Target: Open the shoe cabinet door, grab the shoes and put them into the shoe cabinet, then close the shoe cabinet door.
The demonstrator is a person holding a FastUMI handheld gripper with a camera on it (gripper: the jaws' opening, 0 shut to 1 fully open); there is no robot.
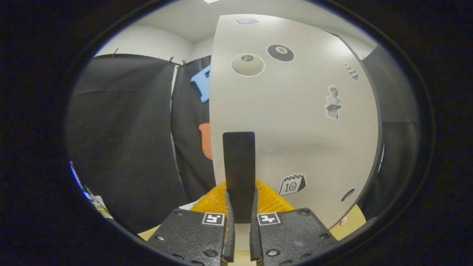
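So from where I'm standing, the gripper (240, 207) has its two fingers pinched in on the black handle (239, 173), a flat dark strip standing up from between them, and both fingers look pressed against its sides, so I'd call it clamped on the handle rather than just hovering. That grip makes sense: the handle is the only thing to pull or push the cabinet door (295, 122) by, and holding it low down gives a steady swing. The door itself is a pale panel right behind the handle, dotted with stickers, and its left edge stands free against the booth's dark cloth, so I'd guess it's partly swung, but whether it's on the way open or shut I can't tell. Just below the handle, peeking out either side of it, there's something ribbed and orange-yellow (271, 201); could be a shoe or a mat, honestly too cut off to say. The cabinet's inside is hidden behind the door, so no idea if shoes are in there yet.
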